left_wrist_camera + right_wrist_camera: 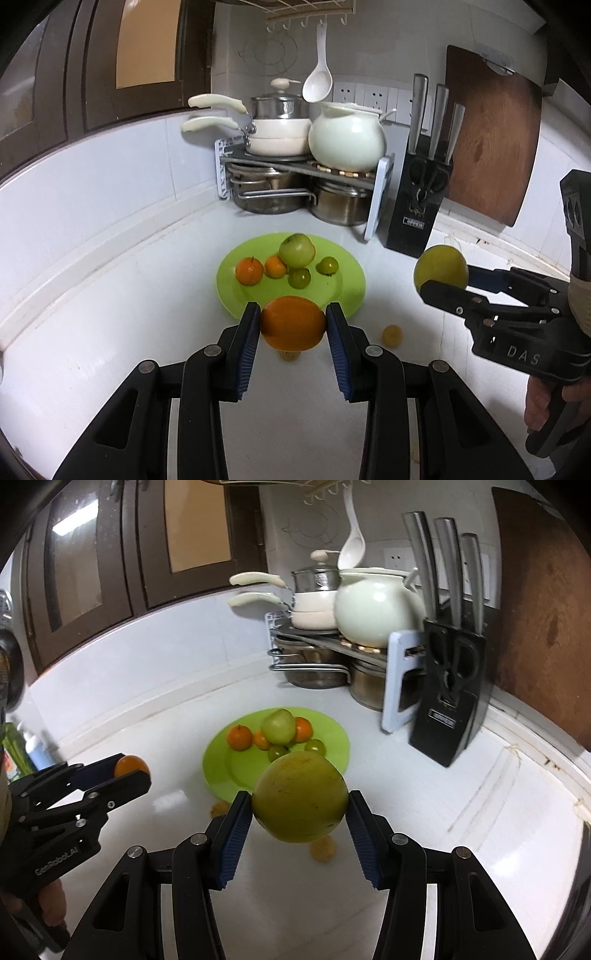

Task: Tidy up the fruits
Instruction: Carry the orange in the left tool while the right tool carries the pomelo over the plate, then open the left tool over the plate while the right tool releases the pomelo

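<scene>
My left gripper [292, 325] is shut on an orange [293, 322] and holds it above the counter, just short of the green plate [343, 284]. The plate holds a green apple [297, 250], two small oranges [249, 270] and two small green fruits [328, 265]. My right gripper [300, 805] is shut on a large yellow-green fruit [300, 798], held in the air to the right of the plate [336, 746]. It also shows in the left wrist view [441, 271]. Two small yellow fruits lie on the counter, one [392, 335] near the plate's front edge, another [323, 848] below my right gripper.
A rack with pots and a white kettle [347, 138] stands behind the plate. A black knife block [419, 206] and a wooden cutting board [491, 136] stand at the back right. Dark cabinets [92, 66] hang at the left above the white counter.
</scene>
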A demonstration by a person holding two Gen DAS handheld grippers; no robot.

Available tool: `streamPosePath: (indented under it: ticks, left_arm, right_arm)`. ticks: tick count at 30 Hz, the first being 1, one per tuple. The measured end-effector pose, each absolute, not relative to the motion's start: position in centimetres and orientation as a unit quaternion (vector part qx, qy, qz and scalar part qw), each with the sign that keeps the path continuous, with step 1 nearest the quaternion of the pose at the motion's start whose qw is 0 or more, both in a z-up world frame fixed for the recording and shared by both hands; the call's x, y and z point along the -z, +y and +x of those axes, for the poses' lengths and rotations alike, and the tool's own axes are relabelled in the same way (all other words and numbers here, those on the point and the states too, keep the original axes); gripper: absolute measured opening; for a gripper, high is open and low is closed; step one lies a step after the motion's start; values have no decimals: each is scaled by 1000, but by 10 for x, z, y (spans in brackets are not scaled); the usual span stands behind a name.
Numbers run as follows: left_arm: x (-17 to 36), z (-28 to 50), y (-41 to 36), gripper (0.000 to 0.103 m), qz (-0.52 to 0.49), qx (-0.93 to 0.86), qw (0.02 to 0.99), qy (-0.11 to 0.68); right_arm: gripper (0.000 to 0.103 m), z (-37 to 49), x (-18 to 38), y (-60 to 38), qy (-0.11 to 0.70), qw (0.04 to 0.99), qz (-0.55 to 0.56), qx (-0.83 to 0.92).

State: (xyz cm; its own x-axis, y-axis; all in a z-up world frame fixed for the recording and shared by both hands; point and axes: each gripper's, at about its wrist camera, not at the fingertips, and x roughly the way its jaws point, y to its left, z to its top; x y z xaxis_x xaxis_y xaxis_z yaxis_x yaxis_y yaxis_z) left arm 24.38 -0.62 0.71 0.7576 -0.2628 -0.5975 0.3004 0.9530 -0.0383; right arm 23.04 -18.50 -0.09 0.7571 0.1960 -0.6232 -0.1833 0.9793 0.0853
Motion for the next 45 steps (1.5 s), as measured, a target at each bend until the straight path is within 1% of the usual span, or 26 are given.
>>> streamPosePath:
  ticks: [8,18,24,34,45]
  left_arm:
    - [-15,263,1,36,32,154,939,306]
    - [-7,305,4,36,34,155,931,327]
    - [7,333,1,36,31,159,922,351]
    - [40,374,-6,36,24,167,904,393]
    - [65,397,-12,36,30,173,888,424]
  right_arm:
    - [53,250,-5,-169,335,934,13,-125]
    - [53,291,4,-159,358,923,14,-143]
    - [53,318,14,-158,376,915,4,-149]
    - [53,357,47,-163,415,897,3,-154]
    - [53,376,72,-164,443,883,10,-152]
